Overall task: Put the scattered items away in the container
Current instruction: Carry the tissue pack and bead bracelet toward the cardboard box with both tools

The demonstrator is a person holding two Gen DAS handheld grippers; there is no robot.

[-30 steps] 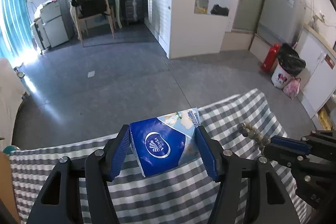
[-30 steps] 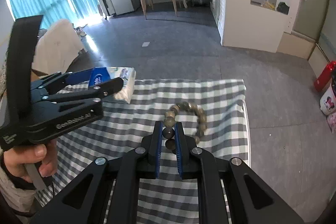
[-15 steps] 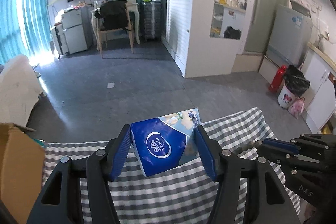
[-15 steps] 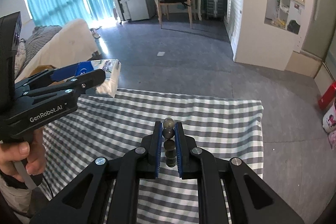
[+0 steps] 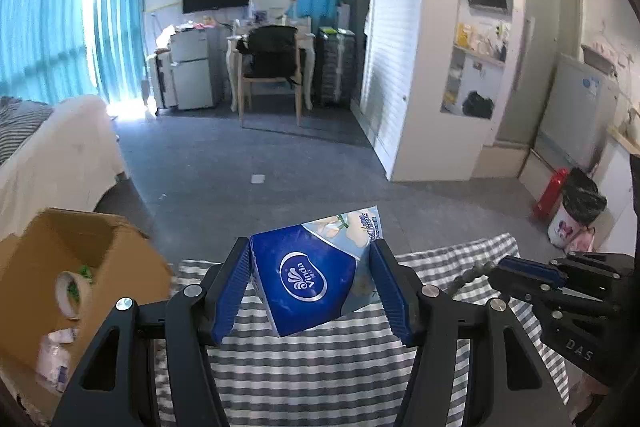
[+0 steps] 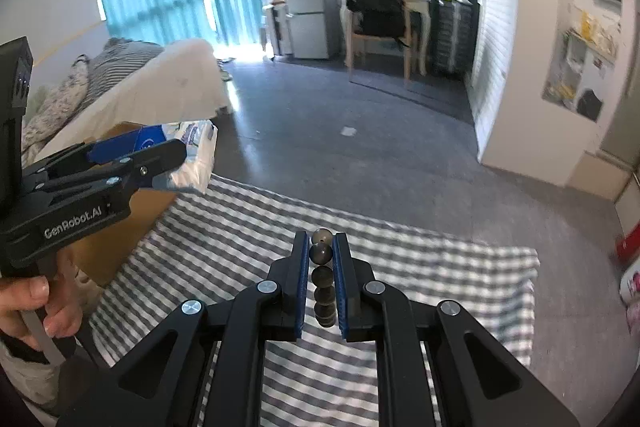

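Cardboard, open-topped and brown, was what the next move turned on: the cardboard box (image 5: 76, 279) stood low and to the left of both tools, off the left edge of the desk (image 5: 360, 367) with its grey-and-white striped cloth. We could see a roll of tape (image 5: 70, 289) and some white packets already lying inside it.

Our left gripper (image 5: 310, 287) had its fingers clenched on the blue tissue pack (image 5: 308, 281), which hung clear of the cloth, tilted, with its long axis running away from the camera and its far end angled up and to the right. Of the two loads, this one was nearer the box; in the right wrist view the pack (image 6: 188, 151) sat in front of the box's far rim (image 6: 124, 127), above its right side.

Our right gripper (image 6: 323, 279) was gripping the bead bracelet (image 6: 322, 279), fingers squeezed onto a short run of dark beads lined up along them, one bead poking past the tips. It hung over the middle of the cloth, well apart from the box, with the left tool between.

We judged that the pack should go first, with a short leftward, downward carry, and that the bracelet would then need a longer crossing over the same edge.
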